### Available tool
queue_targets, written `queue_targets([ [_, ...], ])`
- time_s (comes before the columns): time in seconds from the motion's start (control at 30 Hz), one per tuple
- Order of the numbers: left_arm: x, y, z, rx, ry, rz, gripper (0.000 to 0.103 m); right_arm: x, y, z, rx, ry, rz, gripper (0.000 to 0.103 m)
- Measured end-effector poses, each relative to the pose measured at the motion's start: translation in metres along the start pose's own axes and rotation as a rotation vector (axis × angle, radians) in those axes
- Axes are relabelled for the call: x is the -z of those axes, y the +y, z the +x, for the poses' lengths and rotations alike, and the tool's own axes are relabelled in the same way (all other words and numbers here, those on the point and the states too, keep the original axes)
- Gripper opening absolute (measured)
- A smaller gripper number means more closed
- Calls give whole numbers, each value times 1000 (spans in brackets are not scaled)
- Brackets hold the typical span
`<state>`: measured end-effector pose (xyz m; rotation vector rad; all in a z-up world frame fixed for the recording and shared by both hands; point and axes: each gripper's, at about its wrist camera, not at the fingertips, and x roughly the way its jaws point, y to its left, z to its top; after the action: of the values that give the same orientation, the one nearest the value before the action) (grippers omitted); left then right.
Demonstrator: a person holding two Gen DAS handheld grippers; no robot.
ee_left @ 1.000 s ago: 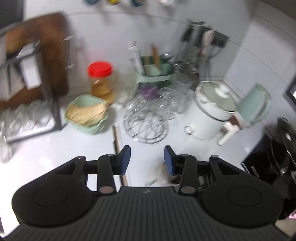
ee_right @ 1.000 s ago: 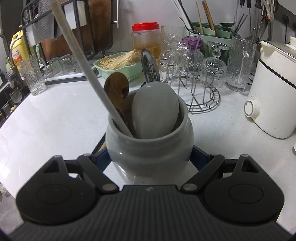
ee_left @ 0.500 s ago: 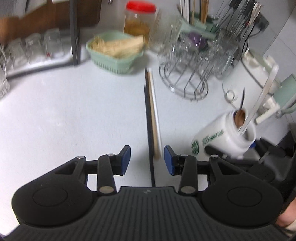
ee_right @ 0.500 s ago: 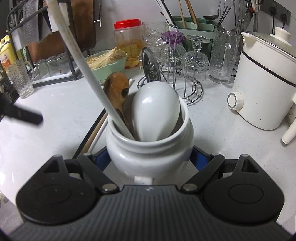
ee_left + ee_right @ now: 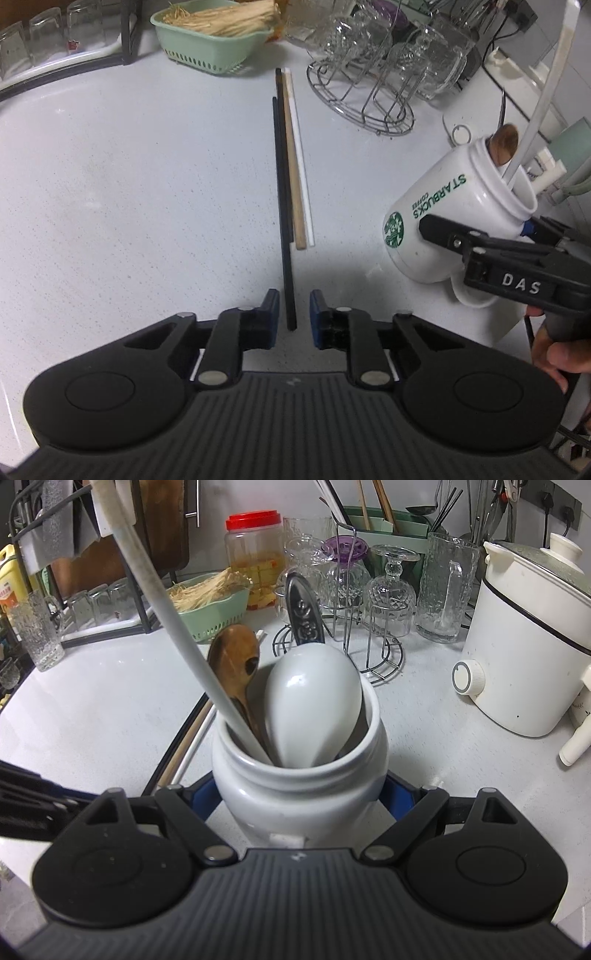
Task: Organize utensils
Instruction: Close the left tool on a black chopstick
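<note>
the left gripper sits low over the white counter, its jaws closing with the near end of a black chopstick between them; the blue pads do not yet press on it. the chopstick lies in a straight line running away toward the back edge of the counter, where a green basket and a wire glass rack stand. just beside it lie a second black stick, a wooden stick and a white stick, all touching or nearly so, their near ends stopping short of the jaws.

the right gripper is clamped on a white jar, holding it tilted near the right edge of the counter. the jar already carries a white ladle, a wooden spoon, a long white handle and a metal handle.

to do this pick well, the jaws should meet squarely on the one stick, close to its end but not at the very tip, so it does not pivot out. the pads should stay just clear of the counter while closing. since the neighbours lie so close further along, lifting the near end first and drawing it away should keep them from being dragged. the jar's mouth looks crowded, so the stick likely needs to enter along the free side.
</note>
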<state>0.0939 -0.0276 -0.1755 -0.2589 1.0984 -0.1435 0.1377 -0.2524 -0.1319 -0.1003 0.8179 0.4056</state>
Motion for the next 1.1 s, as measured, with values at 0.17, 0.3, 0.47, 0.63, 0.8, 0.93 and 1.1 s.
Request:
queue_targets([
  [0.17, -1, -9, 6, -57, -11, 35, 9, 0, 0, 0, -4, 5, -13, 91],
  [0.3, 0, -12, 9, -85, -8, 25, 8, 0, 0, 0, -15, 7, -31, 91],
  [0.47, 3, -13, 10, -115, -15, -1, 6, -2, -1, 1, -26, 15, -52, 91],
  [0.63, 3, -14, 7, -133, -15, -33, 5, -3, -1, 1, -45, 12, -81, 91],
  [0.8, 9, -12, -10, -161, -32, -67, 5, -2, -2, 1, -59, 6, -96, 91],
  [0.93, 24, -11, -28, -173, -46, -103, 5, -1, 0, 1, -83, 2, -110, 91],
  [1.1, 51, -11, -45, -165, -63, -182, 5, 0, 9, -1, -122, 2, -149, 91],
])
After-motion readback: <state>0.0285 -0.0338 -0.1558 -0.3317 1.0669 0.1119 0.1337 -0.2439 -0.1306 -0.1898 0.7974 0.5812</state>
